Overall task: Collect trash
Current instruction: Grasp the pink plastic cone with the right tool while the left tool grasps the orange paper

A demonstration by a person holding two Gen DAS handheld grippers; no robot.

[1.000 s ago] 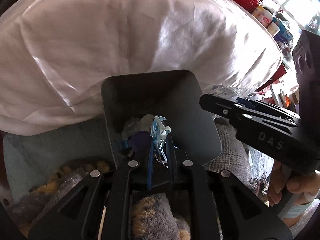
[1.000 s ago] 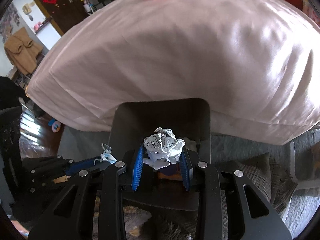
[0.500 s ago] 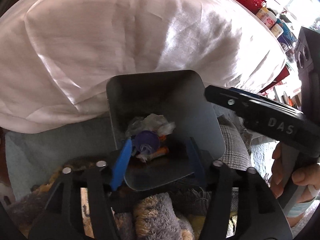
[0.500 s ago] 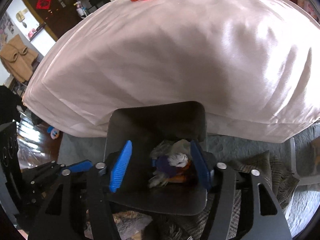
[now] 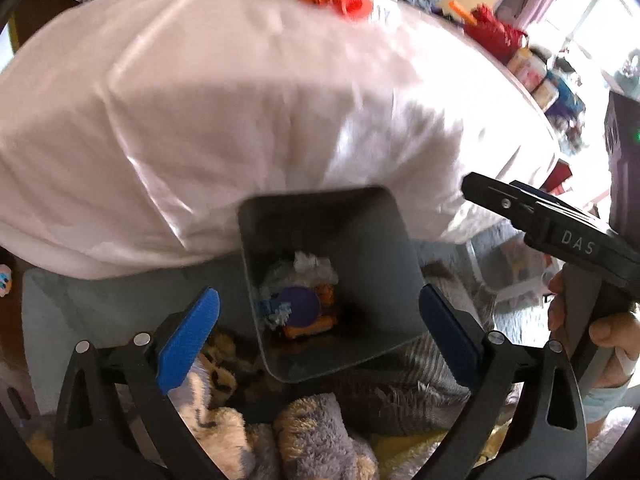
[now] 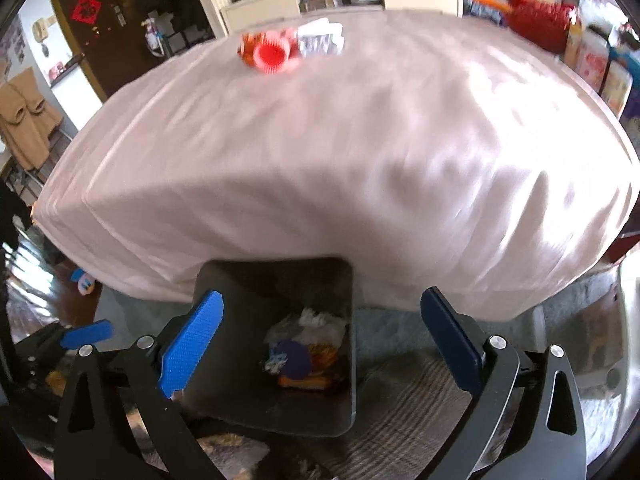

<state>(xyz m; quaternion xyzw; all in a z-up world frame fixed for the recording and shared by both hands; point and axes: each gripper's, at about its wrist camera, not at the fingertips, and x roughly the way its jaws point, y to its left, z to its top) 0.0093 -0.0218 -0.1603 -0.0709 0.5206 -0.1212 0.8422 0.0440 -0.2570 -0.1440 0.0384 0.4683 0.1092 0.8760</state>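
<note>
A grey bin (image 5: pixel 360 236) stands on the floor against the cloth-covered table. Inside it lie crumpled white paper (image 5: pixel 310 264), a purple disc (image 5: pixel 298 306) and an orange piece (image 5: pixel 308 330). My left gripper (image 5: pixel 316 296) hovers above the bin, its jaws opening wide with nothing between the blue pads. My right gripper (image 6: pixel 320 296) hangs over the same bin (image 6: pixel 248 300), jaws also opening and empty, with the paper (image 6: pixel 316 322) and disc (image 6: pixel 294 358) below. A red ribbed paper cup (image 6: pixel 272 54) and a clear blister pack (image 6: pixel 320 40) lie on the far part of the tabletop.
A pale cloth (image 5: pixel 240 100) drapes the table right behind the bin. Plush blankets (image 5: pixel 312 432) lie in front of the bin. A red bag (image 5: pixel 496 32) and boxes crowd the table's right end. A hand (image 5: pixel 612 332) holds the right tool's handle.
Both grippers went from shut to wide open, dropping the blue-white scrap and the crumpled paper ball into the bin. Both rose, so the tabletop and red cup came into view.
</note>
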